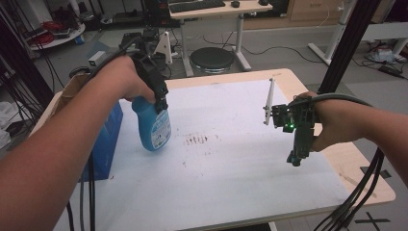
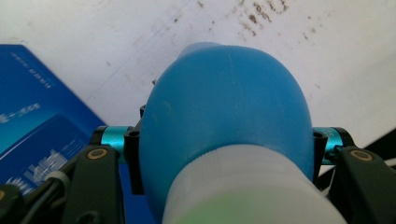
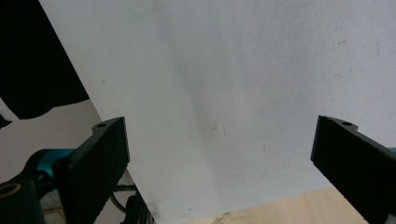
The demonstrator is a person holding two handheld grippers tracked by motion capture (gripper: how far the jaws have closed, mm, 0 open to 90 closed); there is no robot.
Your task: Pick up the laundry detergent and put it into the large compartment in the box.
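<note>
Between jaws of left gripper (image 1: 161,103): blue spray bottle (image 1: 154,125), clamped at neck, hanging over white mat (image 1: 231,163). Right gripper (image 1: 294,159): jaws wide apart, nothing between, above mat edge.

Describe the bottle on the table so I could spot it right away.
Start at the white sheet covering the wooden table, then look to its left edge beside the dark blue box. There the left gripper clamps the blue bottle by its neck. It is the only rounded, light blue thing, with a label.
</note>
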